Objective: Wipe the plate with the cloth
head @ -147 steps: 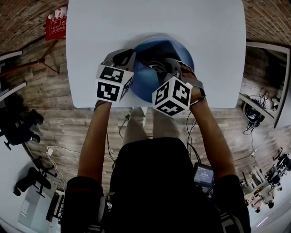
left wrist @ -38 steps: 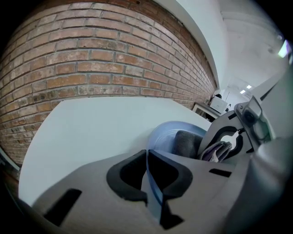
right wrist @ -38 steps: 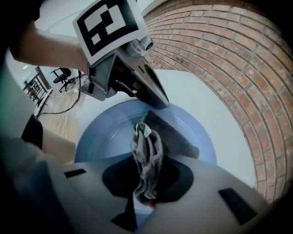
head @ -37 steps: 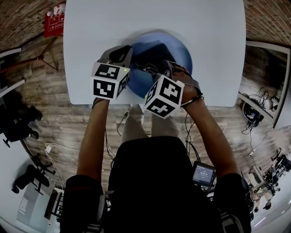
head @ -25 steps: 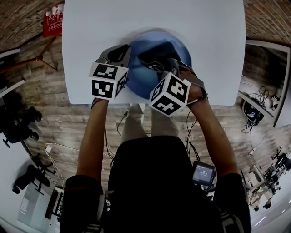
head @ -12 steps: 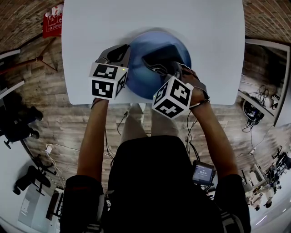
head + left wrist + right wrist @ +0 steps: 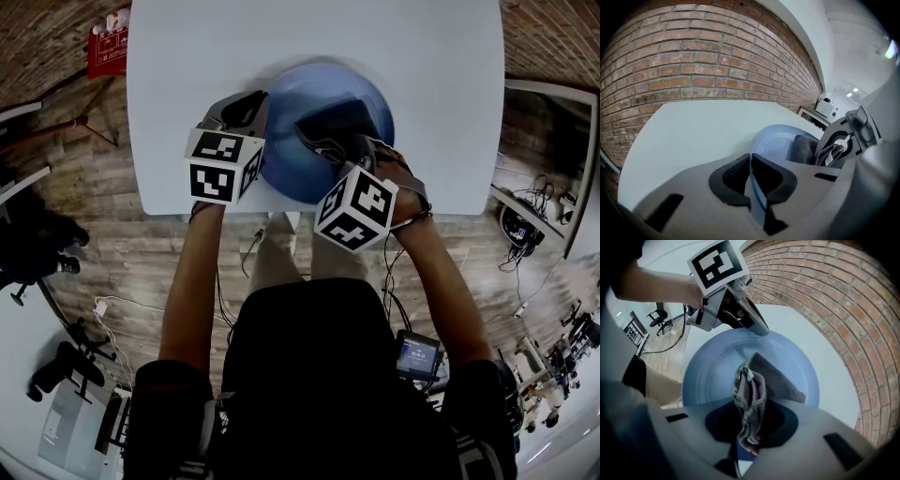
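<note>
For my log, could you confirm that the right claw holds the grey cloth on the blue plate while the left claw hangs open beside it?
Not quite: the left gripper view shows the left claw shut on the rim of the blue plate. The right claw does hold the grey cloth on the plate.

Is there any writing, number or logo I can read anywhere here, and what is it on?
No text here can be read.
On the red sign left of the table: white print, too small to read.
On the small screen at the person's waist: lit, but too blurred to read.
On the marker cubes: black-and-white square patterns only, no letters.
</note>
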Demonstrator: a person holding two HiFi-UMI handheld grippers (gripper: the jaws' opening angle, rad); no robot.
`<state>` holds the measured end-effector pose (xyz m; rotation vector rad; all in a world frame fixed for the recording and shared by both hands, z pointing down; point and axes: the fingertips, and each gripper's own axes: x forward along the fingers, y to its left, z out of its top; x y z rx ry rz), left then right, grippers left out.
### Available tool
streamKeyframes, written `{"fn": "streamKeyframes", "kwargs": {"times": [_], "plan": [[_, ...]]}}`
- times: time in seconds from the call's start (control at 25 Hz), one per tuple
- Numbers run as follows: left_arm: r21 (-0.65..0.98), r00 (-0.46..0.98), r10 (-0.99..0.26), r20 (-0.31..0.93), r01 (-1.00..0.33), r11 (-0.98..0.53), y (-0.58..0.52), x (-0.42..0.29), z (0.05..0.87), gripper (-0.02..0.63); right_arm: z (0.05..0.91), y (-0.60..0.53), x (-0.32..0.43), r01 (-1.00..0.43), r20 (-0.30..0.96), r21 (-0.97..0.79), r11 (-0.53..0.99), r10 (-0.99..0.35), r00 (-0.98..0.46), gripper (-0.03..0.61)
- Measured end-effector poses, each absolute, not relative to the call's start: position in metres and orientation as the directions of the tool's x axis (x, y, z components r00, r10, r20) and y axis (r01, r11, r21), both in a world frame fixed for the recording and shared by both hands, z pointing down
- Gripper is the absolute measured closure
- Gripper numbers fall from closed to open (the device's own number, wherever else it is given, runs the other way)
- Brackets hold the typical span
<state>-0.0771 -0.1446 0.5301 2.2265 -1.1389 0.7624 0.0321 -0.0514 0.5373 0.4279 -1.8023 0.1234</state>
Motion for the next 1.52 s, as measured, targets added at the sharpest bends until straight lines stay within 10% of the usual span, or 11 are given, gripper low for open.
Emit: {"fn": "streamKeyframes", "kwargs": {"times": [1.52], "plan": [[0.22,0.506,-0.534,0.678,-0.832,-0.51,-0.145,-0.076,0.531,0.583,0.537,-0.013,-0.016,-0.286,0.956,0.041,0.957,-0.121,-0.268,0.522]]}}
